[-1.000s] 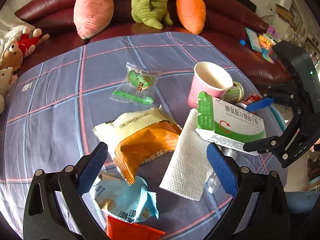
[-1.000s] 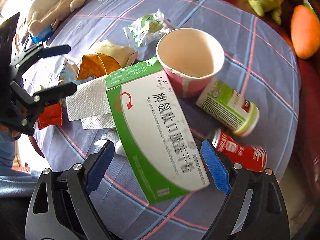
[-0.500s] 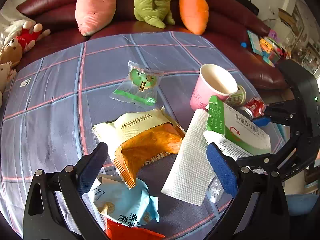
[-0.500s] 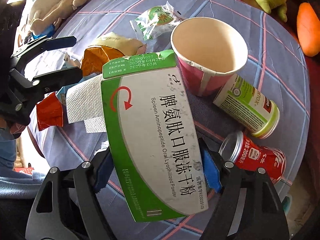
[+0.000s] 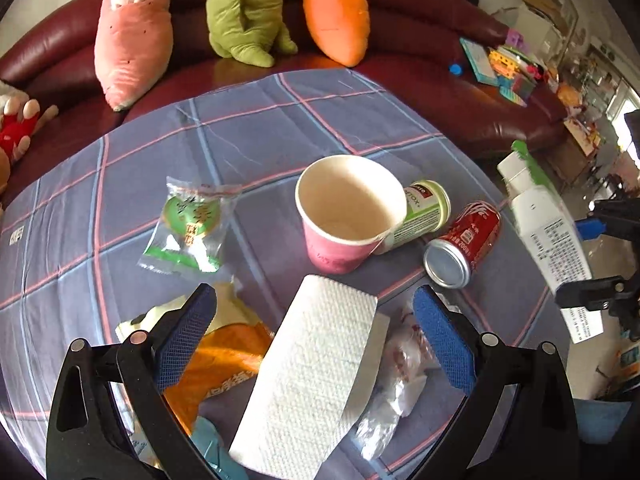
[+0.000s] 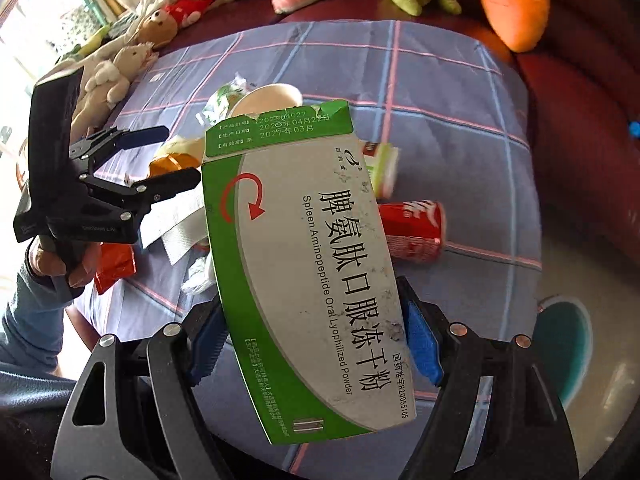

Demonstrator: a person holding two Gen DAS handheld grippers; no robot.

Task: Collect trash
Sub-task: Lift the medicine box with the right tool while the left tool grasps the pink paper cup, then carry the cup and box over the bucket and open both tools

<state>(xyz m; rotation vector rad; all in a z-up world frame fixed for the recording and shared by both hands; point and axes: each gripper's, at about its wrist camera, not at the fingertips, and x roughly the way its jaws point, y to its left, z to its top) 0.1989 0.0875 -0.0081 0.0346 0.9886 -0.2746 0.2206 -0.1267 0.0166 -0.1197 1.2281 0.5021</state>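
Observation:
My right gripper [image 6: 312,344] is shut on a green and white medicine box [image 6: 304,264] and holds it lifted off the table; the box also shows at the right of the left wrist view [image 5: 548,236]. My left gripper [image 5: 316,332] is open and empty over a white paper towel [image 5: 312,372], with an orange snack bag [image 5: 216,364] and crumpled clear plastic [image 5: 400,376] beside it. A pink paper cup [image 5: 344,212], a green can [image 5: 424,212], a red can [image 5: 464,240] and a green snack packet [image 5: 188,228] lie on the checked tablecloth [image 5: 260,136].
A dark red sofa [image 5: 440,68] with pink, green and orange plush toys curves behind the table. A teal bin [image 6: 564,344] stands on the floor off the table's right edge. A red wrapper [image 6: 116,264] lies near the table's near edge.
My right gripper closed on the medicine box and lifted it up and to the right, off the table. My left gripper moved forward and right over the paper towel.

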